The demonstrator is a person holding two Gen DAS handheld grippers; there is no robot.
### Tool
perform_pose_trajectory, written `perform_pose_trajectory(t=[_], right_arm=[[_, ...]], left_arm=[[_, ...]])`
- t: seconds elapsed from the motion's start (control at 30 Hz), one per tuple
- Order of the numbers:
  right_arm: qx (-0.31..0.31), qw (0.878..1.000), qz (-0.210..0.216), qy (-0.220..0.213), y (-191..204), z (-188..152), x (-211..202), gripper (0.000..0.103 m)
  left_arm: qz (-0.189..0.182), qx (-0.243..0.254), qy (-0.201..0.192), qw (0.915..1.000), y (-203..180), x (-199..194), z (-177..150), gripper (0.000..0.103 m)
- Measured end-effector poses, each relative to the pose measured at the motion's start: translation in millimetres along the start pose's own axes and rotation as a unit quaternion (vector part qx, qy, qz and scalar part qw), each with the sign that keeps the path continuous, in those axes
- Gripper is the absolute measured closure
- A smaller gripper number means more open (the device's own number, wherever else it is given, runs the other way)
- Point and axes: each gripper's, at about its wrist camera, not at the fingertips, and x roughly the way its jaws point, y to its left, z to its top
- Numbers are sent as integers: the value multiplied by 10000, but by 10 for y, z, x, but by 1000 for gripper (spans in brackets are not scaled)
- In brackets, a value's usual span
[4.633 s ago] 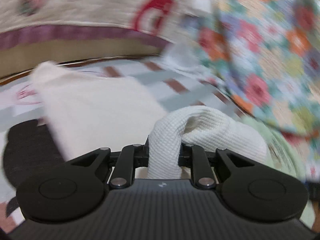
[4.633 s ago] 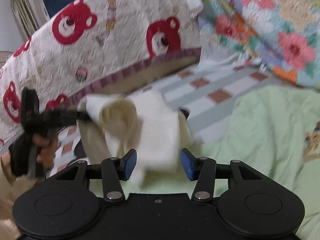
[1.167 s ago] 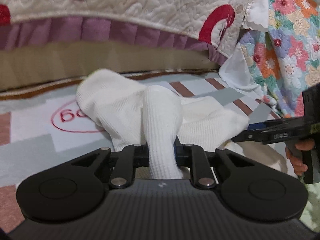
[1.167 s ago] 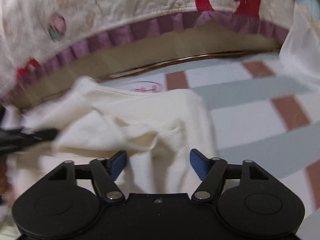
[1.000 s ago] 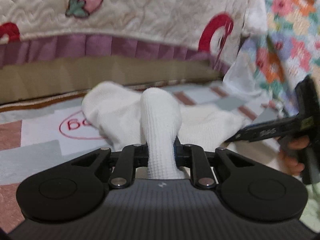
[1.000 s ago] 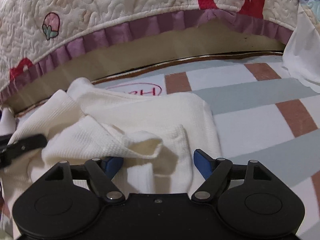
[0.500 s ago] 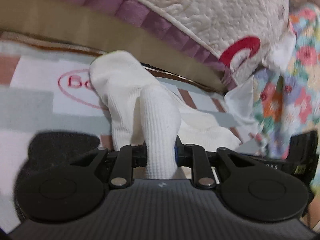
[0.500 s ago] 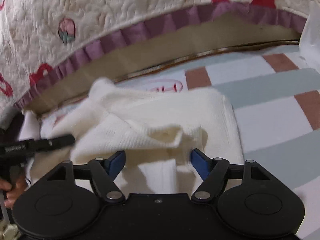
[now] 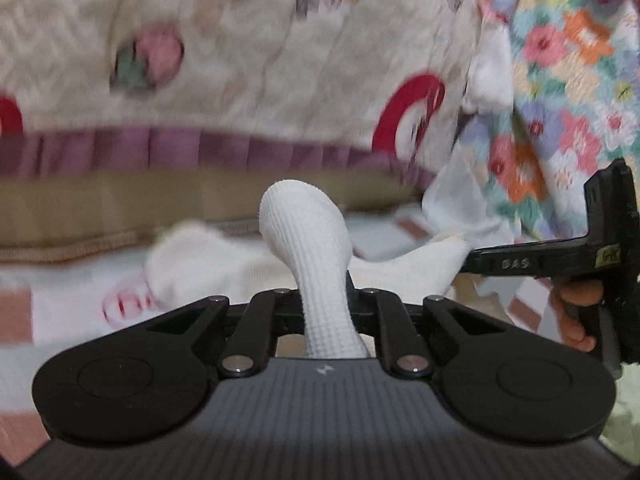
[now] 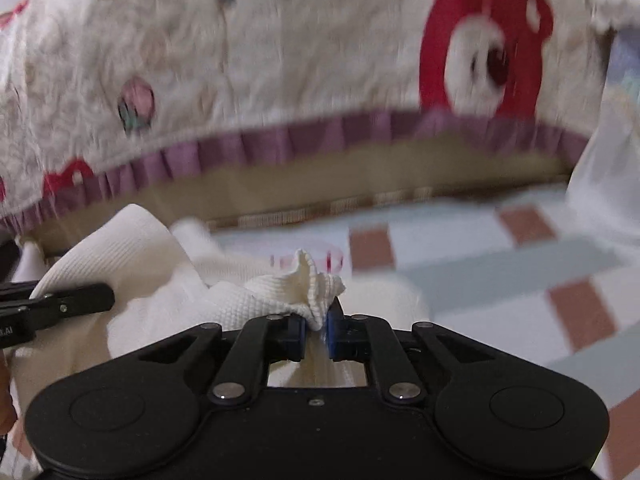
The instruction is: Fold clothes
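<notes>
Checked bedding (image 10: 480,276) lies under the white knit garment (image 9: 208,256); left gripper (image 9: 325,304) is closing on a raised fold, right gripper (image 10: 316,326) closing on a bunched edge; best lift both evenly, keeping the cloth taut; blur hides the garment's outline and far hem.

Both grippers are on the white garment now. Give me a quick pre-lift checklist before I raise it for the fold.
1. Left gripper pinching the white garment: ok, jaws closing on a thick fold.
2. Right gripper has cloth: ok, jaws closing on a bunched edge.
3. Grips apart from each other: ok.
4. Garment free of the bear quilt: ok.
5. Cloth flat between grips: not ok, rumpled.
6. Which edges are held: cannot tell.
</notes>
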Motion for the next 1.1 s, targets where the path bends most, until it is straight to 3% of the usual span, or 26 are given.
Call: perform_pose_trajectory(t=[0.17, 0.27, 0.37, 0.4, 0.43, 0.57, 0.73, 0.83, 0.87, 0.93, 1.0, 1.03, 1.1], right_arm=[[-376, 9981, -149, -460, 21, 328, -128, 93], [-1191, 9892, -250, -815, 180, 396, -13, 93], [-1665, 9822, -603, -633, 269, 463, 294, 87], [-1719, 9808, -783, -485, 272, 467, 404, 74], [-1735, 9786, -1057, -314, 272, 455, 499, 71], [-1027, 9853, -1328, 316, 8, 286, 532, 68], [-439, 9941, -698, 707, -313, -11, 298, 55], [-219, 9956, -422, 805, -397, -116, 221, 55], [-129, 9960, -319, 820, -407, -136, 208, 55], [119, 9962, -48, 864, -436, -170, 204, 55], [306, 9937, 221, 1056, -414, -178, 295, 55], [393, 9919, 352, 1156, -401, -181, 344, 57], [-30, 9918, 501, 1176, -237, -183, 358, 98]], left_arm=[[151, -436, -127, 9989, 159, 117, 61, 92], [384, -754, -153, 9963, 271, 252, 49, 91], [737, -1016, 50, 9921, 420, 471, 19, 87], [866, -1090, 146, 9902, 476, 533, -5, 85], [1042, -1141, 264, 9876, 537, 585, -44, 84], [1360, -1291, 279, 9819, 758, 568, -155, 74], [900, -1675, 210, 9815, 954, 494, -163, 74], [543, -2063, 211, 9767, 1078, 487, -186, 76], [468, -2092, 194, 9766, 1086, 486, -179, 77], [374, -1966, 95, 9797, 1057, 462, -136, 92], [369, -1696, -115, 9848, 974, 419, -74, 93], [367, -1589, -226, 9864, 927, 401, -40, 93], [369, -1392, -443, 9886, 830, 368, 4, 93]])
